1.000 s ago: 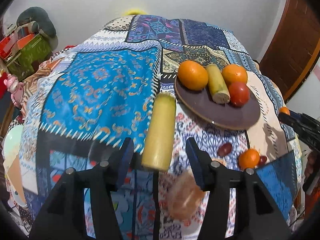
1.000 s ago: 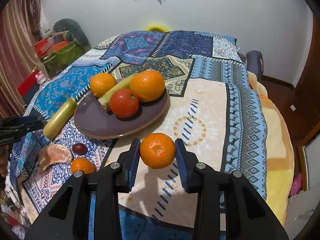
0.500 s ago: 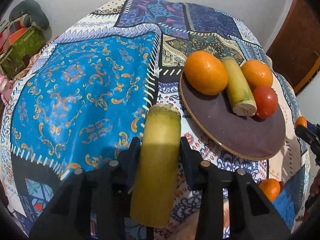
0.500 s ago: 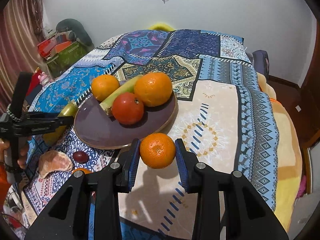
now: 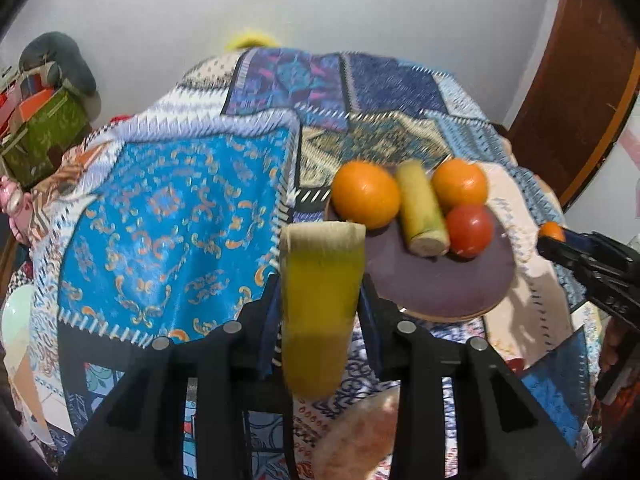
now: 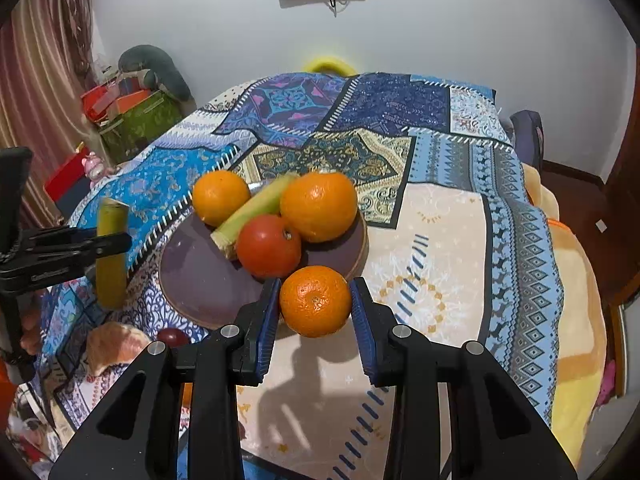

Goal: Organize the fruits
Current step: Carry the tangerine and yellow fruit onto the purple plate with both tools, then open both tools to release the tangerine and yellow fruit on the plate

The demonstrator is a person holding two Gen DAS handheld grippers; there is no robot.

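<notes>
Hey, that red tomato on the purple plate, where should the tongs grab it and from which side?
Grip the tomato across its round middle, coming from above. In the right view an orange and a sugarcane piece press against its far side, and the plate is bare only on the near-left, so a low side approach would likely bump its neighbours.

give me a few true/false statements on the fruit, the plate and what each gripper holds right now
1. The right gripper holds an orange. True.
2. The left gripper is empty. False: its jaws have just been closing and now clamp a yellow-green stalk.
3. The plate holds two oranges, a tomato and a stalk piece. True.
4. The plate is white. False: it is dark purple.
5. The held stalk lies flat on the cloth. False: it is lifted, roughly upright.
</notes>
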